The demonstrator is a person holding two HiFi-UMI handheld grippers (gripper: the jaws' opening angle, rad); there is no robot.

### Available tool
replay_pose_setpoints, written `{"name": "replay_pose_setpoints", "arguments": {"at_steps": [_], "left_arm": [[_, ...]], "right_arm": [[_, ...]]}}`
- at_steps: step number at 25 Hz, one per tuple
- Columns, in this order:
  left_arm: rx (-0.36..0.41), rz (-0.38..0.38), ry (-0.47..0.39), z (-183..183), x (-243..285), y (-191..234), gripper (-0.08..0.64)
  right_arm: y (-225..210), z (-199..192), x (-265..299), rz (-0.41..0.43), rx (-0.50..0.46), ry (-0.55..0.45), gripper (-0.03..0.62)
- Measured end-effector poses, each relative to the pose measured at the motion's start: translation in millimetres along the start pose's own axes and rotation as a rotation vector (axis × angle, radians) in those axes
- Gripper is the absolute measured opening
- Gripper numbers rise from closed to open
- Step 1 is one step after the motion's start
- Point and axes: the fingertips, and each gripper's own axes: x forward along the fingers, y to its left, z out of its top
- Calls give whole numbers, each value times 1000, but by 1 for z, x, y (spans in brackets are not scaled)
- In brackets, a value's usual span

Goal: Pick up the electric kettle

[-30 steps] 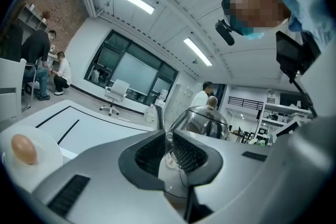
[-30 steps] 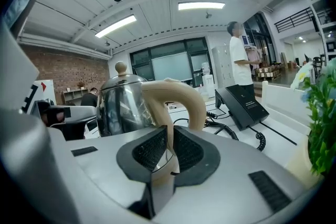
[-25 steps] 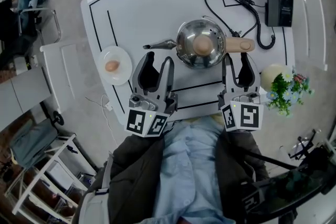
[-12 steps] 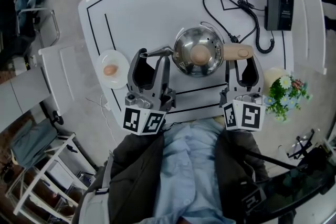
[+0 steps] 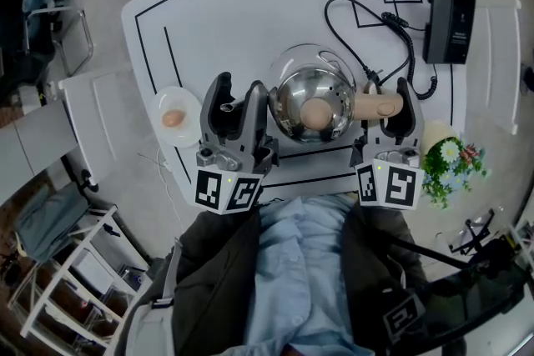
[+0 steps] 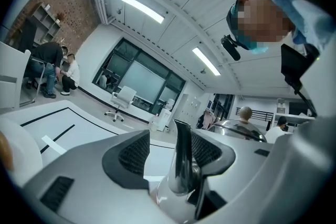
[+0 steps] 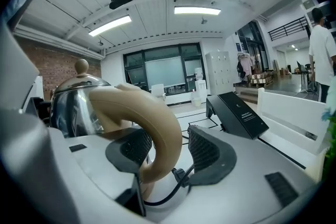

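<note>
The steel electric kettle (image 5: 313,100) with its tan knob stands on the white table (image 5: 250,4), right in front of me. My left gripper (image 5: 237,92) is open at the kettle's left side. In the left gripper view the thin spout (image 6: 182,160) stands between the jaws of the left gripper (image 6: 170,150), close to the right pad. My right gripper (image 5: 388,100) is open around the tan handle (image 5: 375,105). In the right gripper view the handle (image 7: 157,134) lies between the jaws of the right gripper (image 7: 170,150), near the left pad, with a gap to the right pad.
A black power cord (image 5: 400,29) runs from behind the handle to a black box (image 5: 446,8) at the back right. A small plate (image 5: 188,100) with an egg (image 5: 172,118) sits left of my left gripper. Flowers (image 5: 450,158) stand at the right edge.
Both grippers have moved forward along the kettle's sides and their jaws have widened. The spout now sits inside the left jaws and the handle inside the right jaws.
</note>
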Motion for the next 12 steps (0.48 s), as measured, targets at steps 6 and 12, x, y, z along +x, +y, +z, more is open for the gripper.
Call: {"name": "replay_pose_setpoints", "arguments": {"at_steps": [6, 12], "left_arm": [[16, -17, 4, -2, 7, -5, 164], [46, -42, 7, -1, 9, -14, 55]], "right_arm": [[0, 4, 10, 18, -31, -16, 202], [6, 5, 11, 46, -64, -21, 124]]}}
